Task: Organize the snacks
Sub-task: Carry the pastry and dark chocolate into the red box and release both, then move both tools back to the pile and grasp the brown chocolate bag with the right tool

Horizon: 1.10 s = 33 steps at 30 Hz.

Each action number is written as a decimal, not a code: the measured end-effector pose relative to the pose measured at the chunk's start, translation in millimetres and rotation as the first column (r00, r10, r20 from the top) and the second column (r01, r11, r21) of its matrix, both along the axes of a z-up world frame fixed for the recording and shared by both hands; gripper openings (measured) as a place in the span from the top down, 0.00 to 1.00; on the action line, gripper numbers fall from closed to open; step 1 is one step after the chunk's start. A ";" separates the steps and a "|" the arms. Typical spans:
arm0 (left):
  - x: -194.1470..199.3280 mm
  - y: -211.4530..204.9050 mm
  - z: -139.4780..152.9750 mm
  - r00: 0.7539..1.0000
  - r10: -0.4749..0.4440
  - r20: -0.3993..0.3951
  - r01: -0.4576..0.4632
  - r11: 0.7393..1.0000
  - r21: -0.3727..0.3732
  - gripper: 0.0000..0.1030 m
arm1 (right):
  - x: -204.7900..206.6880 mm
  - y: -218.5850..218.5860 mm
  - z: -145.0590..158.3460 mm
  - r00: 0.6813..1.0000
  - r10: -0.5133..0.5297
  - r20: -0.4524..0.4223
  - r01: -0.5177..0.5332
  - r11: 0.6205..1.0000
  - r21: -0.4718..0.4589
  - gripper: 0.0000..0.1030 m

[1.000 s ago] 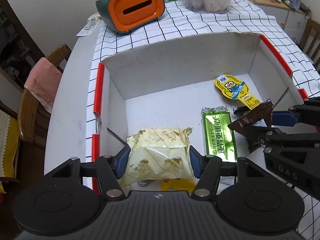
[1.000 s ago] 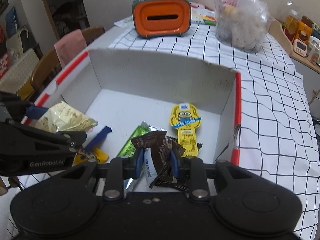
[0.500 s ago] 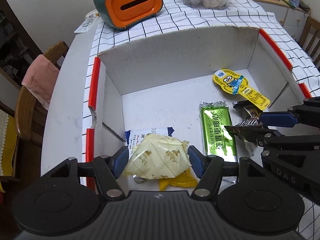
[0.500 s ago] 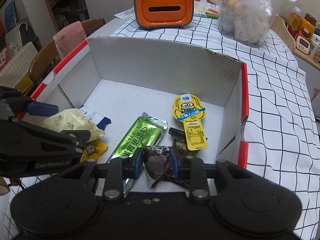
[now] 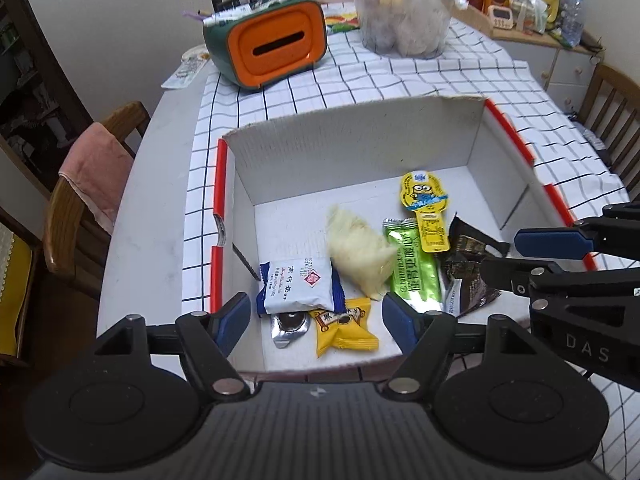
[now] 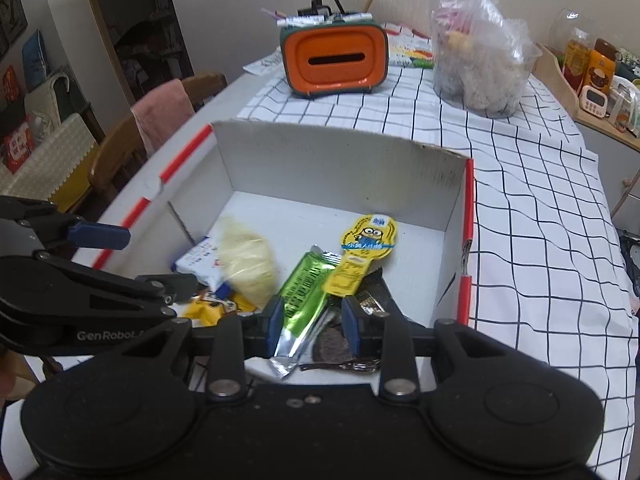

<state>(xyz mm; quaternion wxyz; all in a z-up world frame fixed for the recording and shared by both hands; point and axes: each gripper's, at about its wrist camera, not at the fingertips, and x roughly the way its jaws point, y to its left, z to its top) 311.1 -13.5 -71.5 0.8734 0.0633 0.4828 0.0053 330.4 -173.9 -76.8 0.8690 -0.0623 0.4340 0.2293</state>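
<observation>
On the checked tablecloth (image 5: 400, 80), the left gripper (image 5: 316, 312), jaws just spread wide and empty, has dropped the pale yellow packet (image 5: 360, 256) into the white box (image 5: 360, 144) at its 12 o'clock, while the right gripper (image 6: 311, 322), nearly closed and empty, has left the brown wrapper (image 5: 464, 276) there too.

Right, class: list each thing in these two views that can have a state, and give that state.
Left gripper: open, empty; jaws have just been opening.
Right gripper: shut; any hold on a wrapper unclear.
Cardboard box: open-topped, snacks inside.
Pale yellow packet: loose in the box.
Green bar: lying flat, sealed.
Clear plastic bag: standing, filled.
</observation>
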 end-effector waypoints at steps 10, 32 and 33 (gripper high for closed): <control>-40.6 2.7 33.1 0.997 -0.021 0.069 0.023 0.999 -0.030 0.25 | -37.4 -3.7 30.7 0.999 -0.007 0.048 0.005 0.999 0.037 0.66; -141.6 21.6 43.6 0.992 -0.018 0.126 0.031 0.994 -0.100 0.16 | -144.1 -17.6 48.8 0.996 -0.007 0.086 -0.005 0.990 0.138 0.05; -146.2 22.6 41.1 0.992 -0.017 0.125 0.031 0.994 -0.106 0.16 | -148.8 -17.1 46.0 0.997 -0.006 0.080 -0.005 0.990 0.138 0.04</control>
